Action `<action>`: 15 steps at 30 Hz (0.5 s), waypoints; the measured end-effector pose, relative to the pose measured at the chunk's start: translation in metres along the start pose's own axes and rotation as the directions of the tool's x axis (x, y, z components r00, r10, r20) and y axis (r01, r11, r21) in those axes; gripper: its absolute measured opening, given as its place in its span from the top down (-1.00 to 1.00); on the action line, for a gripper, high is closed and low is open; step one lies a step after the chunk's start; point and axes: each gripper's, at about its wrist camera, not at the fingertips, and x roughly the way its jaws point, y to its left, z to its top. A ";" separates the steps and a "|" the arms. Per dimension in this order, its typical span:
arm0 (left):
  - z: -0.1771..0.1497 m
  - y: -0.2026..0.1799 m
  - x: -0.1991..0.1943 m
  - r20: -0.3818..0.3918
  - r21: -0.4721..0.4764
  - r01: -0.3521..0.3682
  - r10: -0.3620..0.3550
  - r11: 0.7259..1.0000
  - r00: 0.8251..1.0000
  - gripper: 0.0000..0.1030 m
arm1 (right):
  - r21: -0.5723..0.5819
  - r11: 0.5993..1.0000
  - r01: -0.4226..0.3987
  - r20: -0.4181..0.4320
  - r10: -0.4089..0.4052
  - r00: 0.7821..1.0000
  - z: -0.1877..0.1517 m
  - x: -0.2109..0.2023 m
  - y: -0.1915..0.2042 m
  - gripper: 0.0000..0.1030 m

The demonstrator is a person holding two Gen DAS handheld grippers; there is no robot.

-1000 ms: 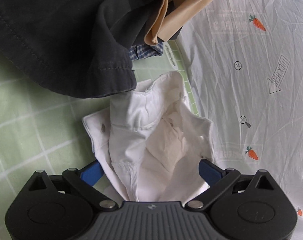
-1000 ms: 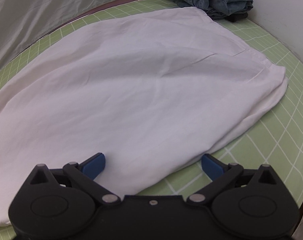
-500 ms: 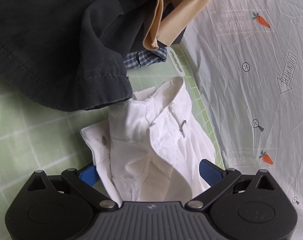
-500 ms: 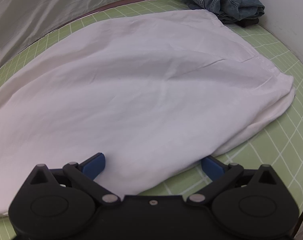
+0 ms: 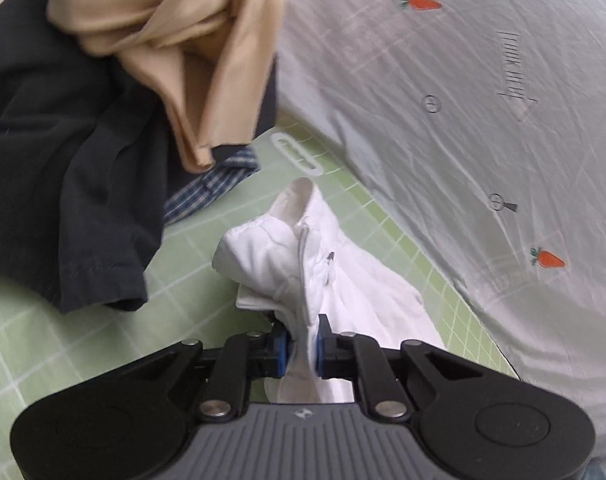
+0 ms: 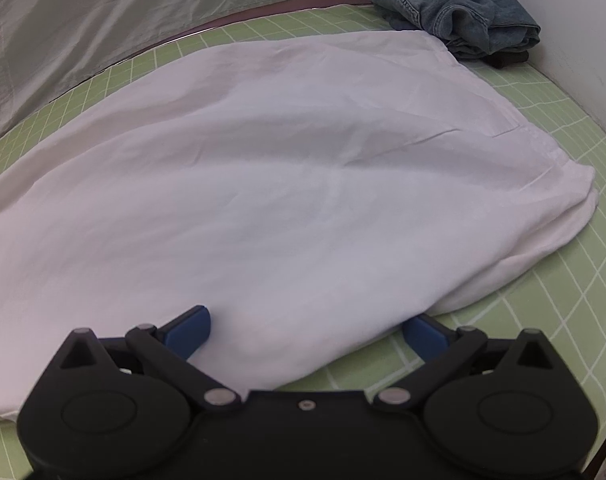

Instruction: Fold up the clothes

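White cotton bunches between the blue pads (image 5: 280,350) of the left gripper (image 5: 301,350), whose jaws are closing on a gathered fold of the white garment (image 5: 303,264) near its waistband end; the pads press the cloth from both sides. That end of the garment, with a small metal hook on it, stands raised off the green grid mat (image 5: 63,340) just ahead of the gripper. Beyond it, to the left, a dark garment (image 5: 63,168) lies heaped on the mat, with a strip of blue checked cloth (image 5: 207,188) poking out from under it and a tan garment (image 5: 183,40) crumpled on top. A pale sheet printed with carrots (image 5: 463,120) covers the surface past the mat's edge on the right.

At the other end, the right gripper (image 6: 307,330) rests with its jaws spread wide, one blue finger (image 6: 189,330) lying on the white cloth and the other at the cloth's edge on the mat; nothing is clamped. The white garment (image 6: 283,184) stretches away from it, laid out broad and mostly flat across the mat (image 6: 563,300), with a doubled edge at the right. Farther back, a folded pair of blue jeans (image 6: 463,16) sits on something dark beside a white wall (image 6: 575,20), just touching the white garment's far corner. The carrot-print sheet (image 6: 83,32) runs along the mat's far left side.
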 end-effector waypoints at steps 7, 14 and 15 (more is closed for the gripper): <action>-0.036 -0.098 -0.035 -0.039 0.338 0.281 -0.285 0.898 0.958 0.74 | -0.041 0.999 -0.026 0.019 0.027 0.999 0.000 0.000 -0.002 -1.00; -0.158 -0.162 0.007 -0.430 0.568 0.472 -0.246 0.674 0.869 0.42 | -0.069 0.996 -0.053 0.032 0.055 0.998 -0.003 -0.001 -0.005 -1.00; -0.176 -0.165 0.017 -0.479 0.587 0.484 -0.204 0.649 0.854 0.40 | -0.072 0.996 -0.056 0.033 0.059 0.998 -0.004 -0.002 -0.005 -1.00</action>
